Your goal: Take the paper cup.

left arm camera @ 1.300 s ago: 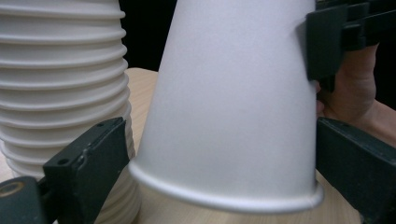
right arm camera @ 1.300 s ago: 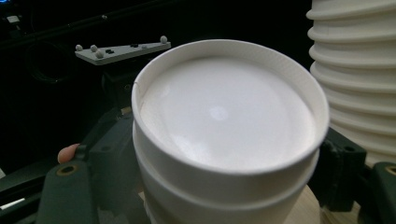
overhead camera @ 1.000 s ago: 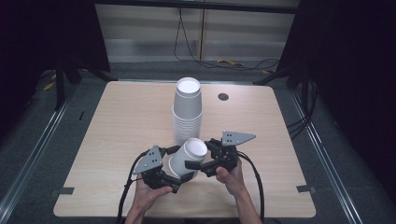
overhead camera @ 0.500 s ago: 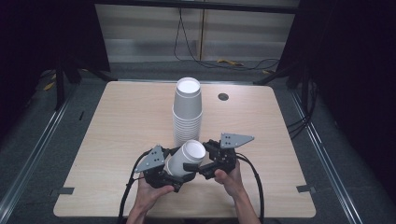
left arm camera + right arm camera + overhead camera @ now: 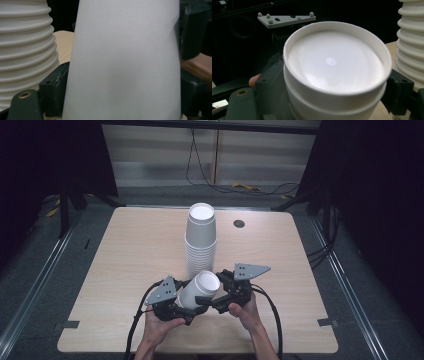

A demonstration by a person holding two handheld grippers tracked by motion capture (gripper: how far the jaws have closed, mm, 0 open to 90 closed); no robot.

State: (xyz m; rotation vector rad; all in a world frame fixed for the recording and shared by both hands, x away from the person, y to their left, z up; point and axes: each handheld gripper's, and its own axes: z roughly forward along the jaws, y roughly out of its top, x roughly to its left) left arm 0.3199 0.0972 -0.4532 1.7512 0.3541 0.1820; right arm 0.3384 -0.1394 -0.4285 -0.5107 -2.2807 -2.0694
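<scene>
Wooden table (image 5: 125,250), white cup (image 5: 199,290) — clamped between both tools

From above we see the bench (image 5: 125,255) evenly lit while the surroundings fall into near black; shadows on the wood are soft and faint. In the left gripper view the white cup (image 5: 125,60) sits so close that it blurs into smooth grey-white. In the right gripper view a small glare spot shines on the cup's base (image 5: 331,61), against a dim background.

two black grippers, left gripper (image 5: 192,306) and right gripper (image 5: 212,300), each with grey three-cornered plate and black cable.
</scene>
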